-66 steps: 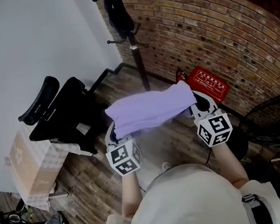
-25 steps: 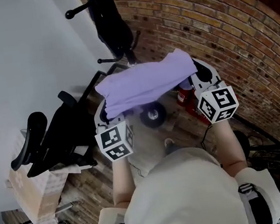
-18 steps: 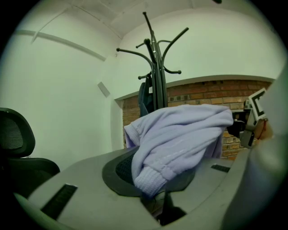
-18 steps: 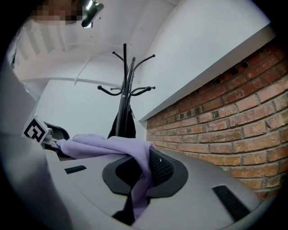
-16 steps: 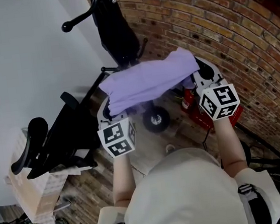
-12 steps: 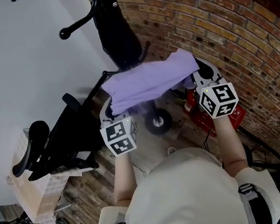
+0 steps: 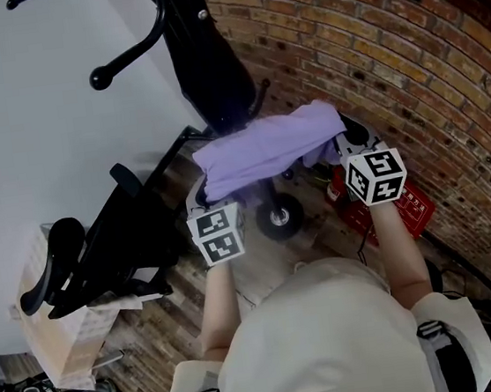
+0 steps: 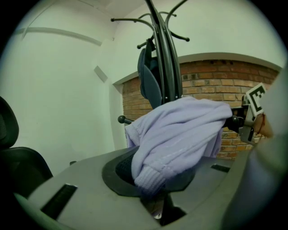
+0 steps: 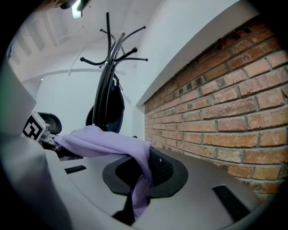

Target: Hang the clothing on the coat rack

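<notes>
Both grippers have brought the purple sweater closer to the coat rack, the left gripper clamped on its ribbed edge and the right gripper on the other end, so it likely needs raising above a free hook while kept spread before release.

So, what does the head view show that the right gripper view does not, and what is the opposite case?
Only the head view: the brown cardboard box, the wooden plank floor, the flat red case by the wall, and the person's arms and torso.

Only the right gripper view: the lit ceiling lamp, and the right tool pinching an end of the lilac knitted sweater.

Both: that sweater, the black metal coat rack and the red brick wall.
</notes>
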Motion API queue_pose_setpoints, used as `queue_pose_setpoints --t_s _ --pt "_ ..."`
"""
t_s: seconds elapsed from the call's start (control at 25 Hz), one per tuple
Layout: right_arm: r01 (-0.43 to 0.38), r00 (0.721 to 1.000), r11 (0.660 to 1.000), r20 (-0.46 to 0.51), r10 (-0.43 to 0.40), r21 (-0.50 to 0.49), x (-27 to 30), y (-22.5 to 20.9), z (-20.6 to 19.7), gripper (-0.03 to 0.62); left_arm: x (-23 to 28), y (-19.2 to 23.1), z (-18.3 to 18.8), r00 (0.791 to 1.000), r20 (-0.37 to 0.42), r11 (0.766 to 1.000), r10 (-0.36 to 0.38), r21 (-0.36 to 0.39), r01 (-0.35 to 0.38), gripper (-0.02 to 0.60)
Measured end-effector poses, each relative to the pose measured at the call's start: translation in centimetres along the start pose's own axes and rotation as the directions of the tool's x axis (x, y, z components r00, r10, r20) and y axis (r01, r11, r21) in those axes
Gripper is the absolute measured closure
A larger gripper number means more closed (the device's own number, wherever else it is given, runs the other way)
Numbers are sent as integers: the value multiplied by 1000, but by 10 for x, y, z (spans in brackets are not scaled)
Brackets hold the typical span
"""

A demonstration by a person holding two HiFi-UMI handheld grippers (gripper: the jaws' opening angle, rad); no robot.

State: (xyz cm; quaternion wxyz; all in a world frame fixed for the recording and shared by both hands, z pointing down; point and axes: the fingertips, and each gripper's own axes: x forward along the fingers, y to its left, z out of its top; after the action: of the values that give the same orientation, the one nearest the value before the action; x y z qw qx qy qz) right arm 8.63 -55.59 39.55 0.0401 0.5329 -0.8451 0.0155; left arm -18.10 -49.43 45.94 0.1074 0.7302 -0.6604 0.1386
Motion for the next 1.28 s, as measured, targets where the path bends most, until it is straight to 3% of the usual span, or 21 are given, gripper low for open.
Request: queue_pose_setpoints --t_s 0.36,0.76,1.28 --pt "-10 995 998 -100 17 70 8 5 -63 576 22 -14 -43 996 -80 999 -45 -10 44 506" --pt "-79 978 993 -189 94 85 5 49 -132 576 32 -56 -80 978 -154 990 -142 2 144 506" --pt "-182 953 977 -223 203 111 -6 109 -162 576 30 -89 -95 964 -175 978 -200 22 207 506"
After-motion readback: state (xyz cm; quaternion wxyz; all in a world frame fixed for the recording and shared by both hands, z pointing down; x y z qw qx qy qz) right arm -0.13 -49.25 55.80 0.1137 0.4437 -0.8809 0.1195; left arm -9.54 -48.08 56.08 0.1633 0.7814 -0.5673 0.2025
